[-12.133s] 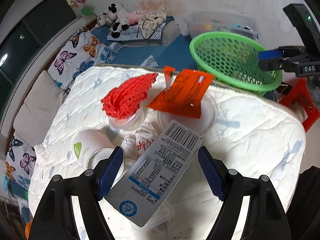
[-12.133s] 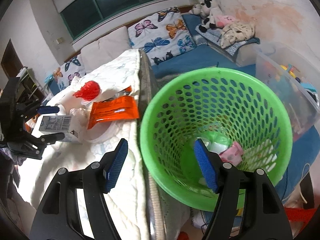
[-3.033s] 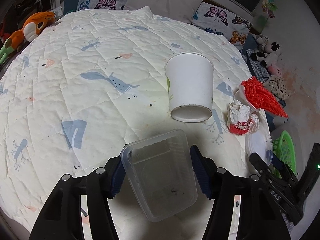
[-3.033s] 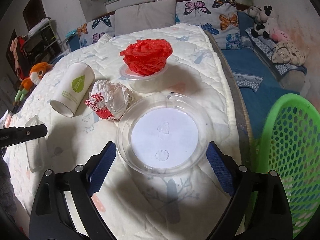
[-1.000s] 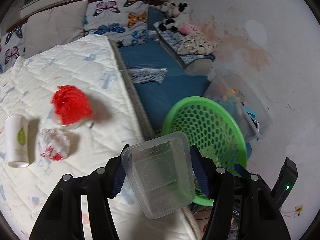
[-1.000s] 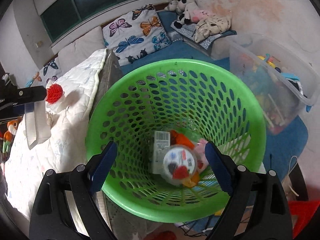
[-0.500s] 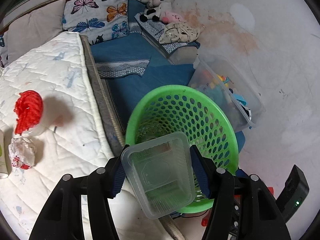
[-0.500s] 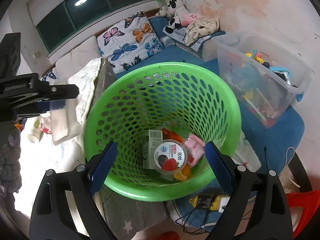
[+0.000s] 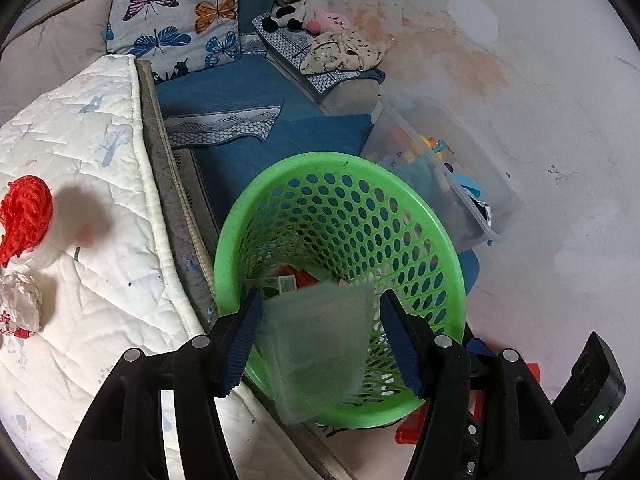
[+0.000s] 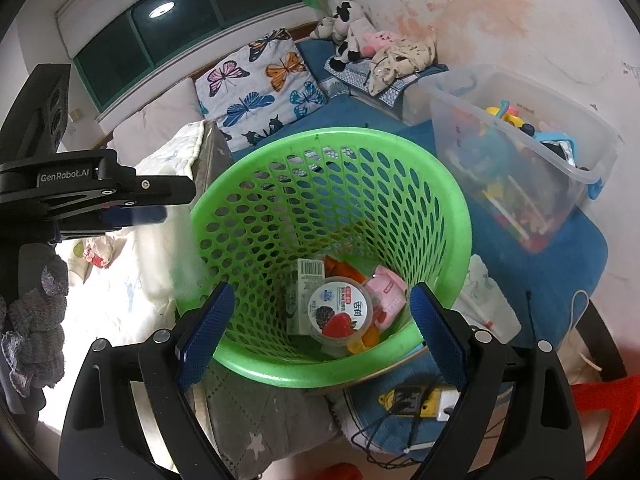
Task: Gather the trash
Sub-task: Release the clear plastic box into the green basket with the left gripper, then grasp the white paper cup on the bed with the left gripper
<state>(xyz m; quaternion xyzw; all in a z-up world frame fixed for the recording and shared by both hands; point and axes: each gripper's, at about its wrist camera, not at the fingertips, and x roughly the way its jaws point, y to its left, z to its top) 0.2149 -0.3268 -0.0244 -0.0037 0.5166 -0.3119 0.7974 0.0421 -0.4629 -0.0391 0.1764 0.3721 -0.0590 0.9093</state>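
Note:
A clear plastic container (image 9: 316, 344) shows as a motion-blurred shape between the fingers of my left gripper (image 9: 320, 308), with a gap on its right side to the pad. It hangs loose over the near rim of the green basket (image 9: 340, 168). My right gripper (image 10: 320, 292) stands open above the basket (image 10: 332, 136), nothing between its fingers. Inside lie a yogurt cup (image 10: 340, 312), a carton (image 10: 306, 280) and a pink wrapper (image 10: 386, 288). The left gripper (image 10: 136, 212) reaches in from the left at the rim. On the bed stay a red mesh (image 9: 24, 216) and a crumpled wrapper (image 9: 20, 308).
The quilted bed (image 9: 100, 240) borders the basket on the left. A clear storage box of toys (image 10: 520, 160) stands to the right on a blue mat. A power strip with cables (image 10: 416, 400) and a red stool (image 10: 600, 420) lie on the floor nearby.
The container, held sharp and still between the left pads before, now sits lower and blurred with a gap beside it. The left gripper has moved nearer over the basket's rim.

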